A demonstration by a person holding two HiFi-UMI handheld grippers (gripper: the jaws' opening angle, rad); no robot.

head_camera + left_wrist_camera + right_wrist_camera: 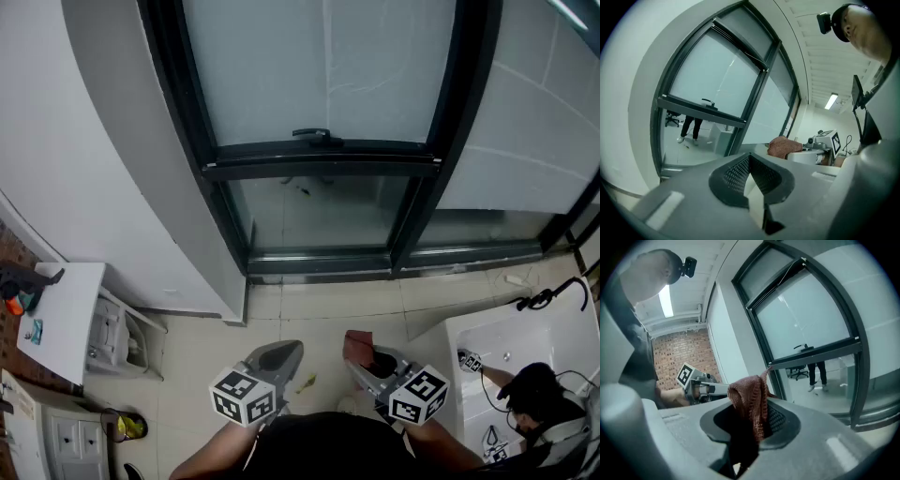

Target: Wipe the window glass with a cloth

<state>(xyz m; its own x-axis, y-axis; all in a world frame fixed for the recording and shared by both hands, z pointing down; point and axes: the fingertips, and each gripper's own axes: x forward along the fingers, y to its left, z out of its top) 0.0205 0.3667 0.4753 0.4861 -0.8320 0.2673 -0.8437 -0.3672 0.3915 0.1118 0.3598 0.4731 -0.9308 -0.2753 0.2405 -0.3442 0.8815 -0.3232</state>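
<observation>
The reddish cloth (357,345), low in the middle of the head view, is sticking out of the right gripper (370,364), whose jaws are pinching it, probably ready for the window glass (319,66) above, while the left gripper (279,356) is hovering beside it, jaws together and empty.

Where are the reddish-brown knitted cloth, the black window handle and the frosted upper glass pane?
reddish-brown knitted cloth (750,397), right gripper view, its bunched upper fold.
black window handle (314,135), head view, the lever's middle.
frosted upper glass pane (319,66), head view, bare centre.
</observation>
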